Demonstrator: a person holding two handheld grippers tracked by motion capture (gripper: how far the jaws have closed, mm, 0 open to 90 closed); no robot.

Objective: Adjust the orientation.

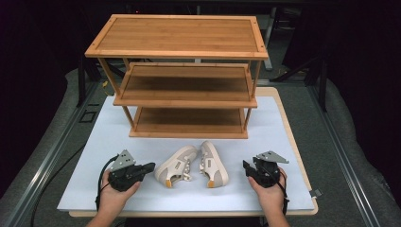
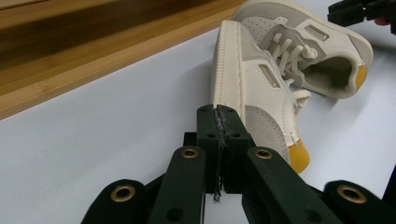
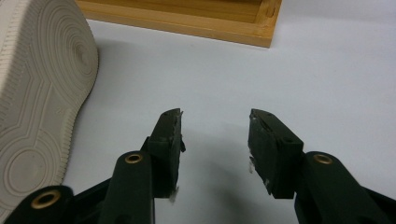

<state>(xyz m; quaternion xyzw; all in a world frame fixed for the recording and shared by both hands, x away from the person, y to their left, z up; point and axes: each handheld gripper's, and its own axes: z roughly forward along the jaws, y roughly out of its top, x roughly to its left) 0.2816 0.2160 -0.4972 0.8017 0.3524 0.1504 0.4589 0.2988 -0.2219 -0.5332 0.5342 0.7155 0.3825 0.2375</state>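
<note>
left gripper [image 1: 150,167]: jaws together, empty, just beside left shoe [image 1: 177,165]
right gripper [image 1: 247,167]: jaws apart, empty, near right shoe [image 1: 213,164]

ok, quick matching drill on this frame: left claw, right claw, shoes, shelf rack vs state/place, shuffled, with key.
1. left claw
2. right claw
3. pair of shoes
4. wooden shelf rack

A. tipped on their sides, between the claws
B. jaws apart, nothing between them
C. stands at the far side of the white board, shelves bare
D. jaws shut together, nothing held

Pairs: 1-D, 2-B, 3-A, 4-C
</note>
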